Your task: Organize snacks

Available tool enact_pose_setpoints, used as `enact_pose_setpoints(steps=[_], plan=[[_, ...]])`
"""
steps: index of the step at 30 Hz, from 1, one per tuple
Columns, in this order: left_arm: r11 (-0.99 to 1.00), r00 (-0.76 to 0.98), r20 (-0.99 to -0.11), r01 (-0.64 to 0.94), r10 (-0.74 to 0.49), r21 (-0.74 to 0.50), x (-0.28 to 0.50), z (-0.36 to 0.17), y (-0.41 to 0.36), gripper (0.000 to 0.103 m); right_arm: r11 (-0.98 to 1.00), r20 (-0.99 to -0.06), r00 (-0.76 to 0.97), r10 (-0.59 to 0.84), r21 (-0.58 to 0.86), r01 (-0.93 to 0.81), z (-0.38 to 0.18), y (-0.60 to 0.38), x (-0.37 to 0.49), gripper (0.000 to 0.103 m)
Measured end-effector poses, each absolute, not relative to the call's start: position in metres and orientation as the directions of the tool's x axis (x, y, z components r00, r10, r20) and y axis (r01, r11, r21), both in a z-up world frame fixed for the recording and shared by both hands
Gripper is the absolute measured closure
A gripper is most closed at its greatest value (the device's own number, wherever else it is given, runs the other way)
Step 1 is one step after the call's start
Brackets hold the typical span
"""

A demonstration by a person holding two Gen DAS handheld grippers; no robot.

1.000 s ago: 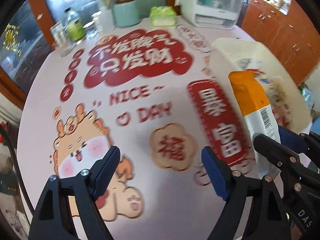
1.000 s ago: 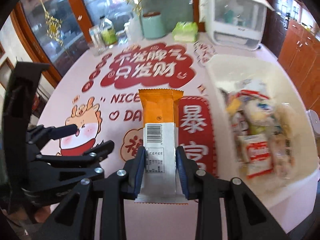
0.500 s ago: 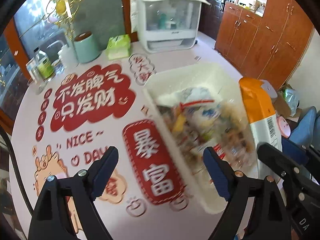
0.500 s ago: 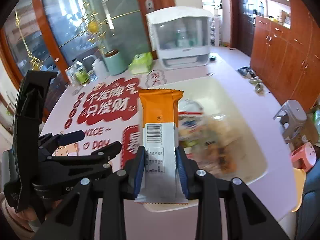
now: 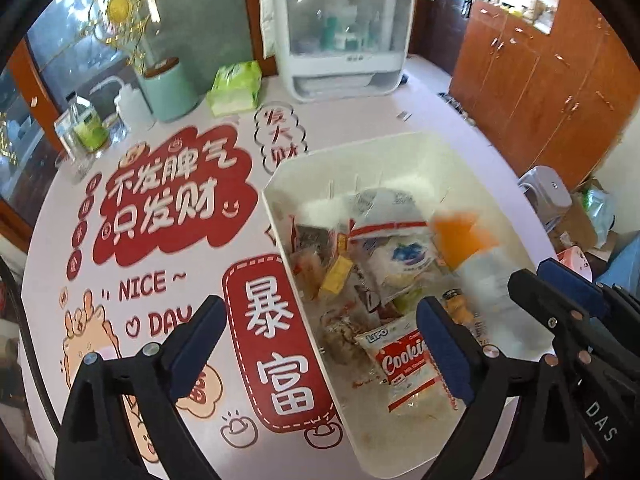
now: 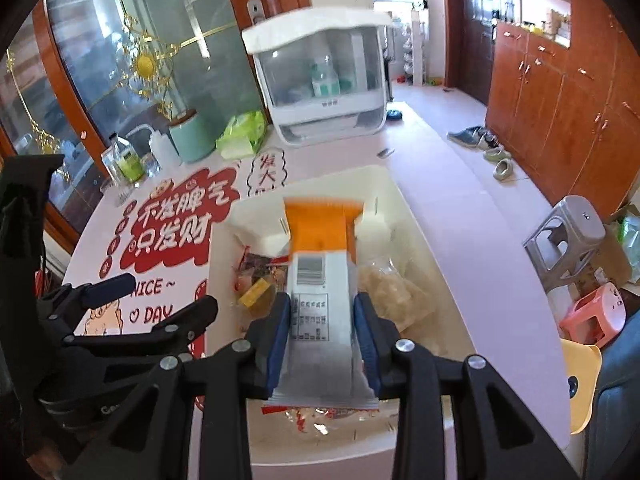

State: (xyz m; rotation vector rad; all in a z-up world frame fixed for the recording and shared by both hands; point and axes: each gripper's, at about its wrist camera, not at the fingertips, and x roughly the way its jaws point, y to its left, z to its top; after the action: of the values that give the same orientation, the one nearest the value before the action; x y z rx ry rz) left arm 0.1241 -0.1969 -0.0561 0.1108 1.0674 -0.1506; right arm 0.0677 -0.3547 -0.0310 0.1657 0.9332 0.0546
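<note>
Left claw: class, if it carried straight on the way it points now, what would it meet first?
Probably the near wall of the white plastic bin, since the open left claw straddles it; the red-and-white cookie packet lies just inside. Depth is unclear.

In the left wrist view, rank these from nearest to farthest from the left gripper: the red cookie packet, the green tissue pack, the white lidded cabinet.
1. Red cookie packet: in the bin, by the left gripper's right finger.
2. Green tissue pack: mid-table, left of centre.
3. White lidded cabinet: far table edge.

A home dining room: wooden cabinets (image 6: pixel 560 92), shoes (image 6: pixel 476 138), printed tablecloth (image 5: pixel 168 200)
</note>
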Motion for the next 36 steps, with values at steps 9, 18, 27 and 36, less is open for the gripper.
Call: enact_pose_setpoints(steps=[9,18,27,36], plan=[[0.990,0.427,-0.904,0.140,-0.036,0.027,0.130,-0.073,-0.194,0.008,0.983,-0.829,0.540,0.145,0.182,0.017,-0.054,-0.353,0.076,0.066],[0.991,0.432,-0.902,0.128,-0.017,0.043,0.123,-0.072,-0.190,0.008,0.981,-0.833,0.530,0.158,0.192,0.009,-0.056,-0.352,0.076,0.066],[0.994,0.419,-0.908,0.103,-0.012,0.035,0.100,-0.078,-0.171,0.008,0.978,-0.838,0.515,0.182,0.209,-0.004,-0.062,-0.341,0.065,0.066],[0.996,0.434,-0.900,0.070,0.022,0.059,0.061,-0.075,-0.143,0.008,0.970,-0.835,0.498,0.234,0.232,-0.067,-0.066,-0.314,0.043,0.066]])
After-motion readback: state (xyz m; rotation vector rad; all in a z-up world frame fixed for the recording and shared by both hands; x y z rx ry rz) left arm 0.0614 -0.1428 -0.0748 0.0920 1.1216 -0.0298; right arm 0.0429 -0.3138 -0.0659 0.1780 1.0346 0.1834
